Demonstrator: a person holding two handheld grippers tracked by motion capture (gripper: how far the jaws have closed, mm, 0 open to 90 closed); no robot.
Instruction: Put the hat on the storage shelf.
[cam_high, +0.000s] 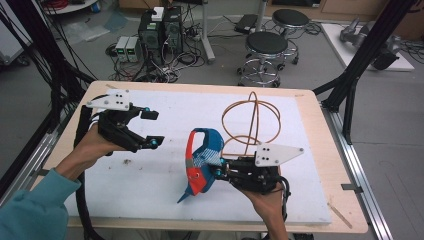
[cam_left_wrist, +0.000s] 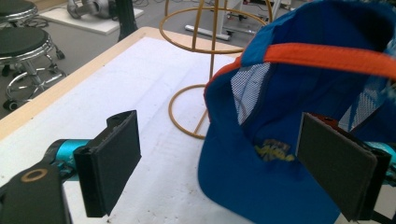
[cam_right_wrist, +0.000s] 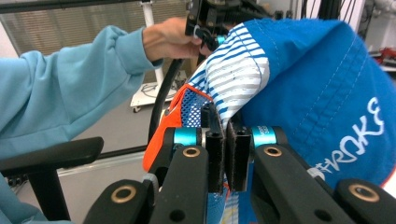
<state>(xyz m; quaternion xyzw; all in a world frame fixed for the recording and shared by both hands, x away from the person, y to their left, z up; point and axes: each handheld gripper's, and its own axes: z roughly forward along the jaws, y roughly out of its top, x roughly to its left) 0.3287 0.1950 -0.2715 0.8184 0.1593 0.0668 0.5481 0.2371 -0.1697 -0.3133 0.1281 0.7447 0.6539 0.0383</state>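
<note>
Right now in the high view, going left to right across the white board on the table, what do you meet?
Left gripper, jaws open and holding nothing → blue and orange cap, held up off the white board → right gripper, jaws shut on the cap's side, with the copper wire stand behind it, farther back.

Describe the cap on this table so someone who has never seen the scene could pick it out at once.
On the white mat covering the wooden table, look just left of the copper-coloured wire stand. There the right gripper is shut on a blue cap, lifted with its brim pointing down. It is the only fabric item: blue with an orange band and a white-striped mesh panel.
</note>
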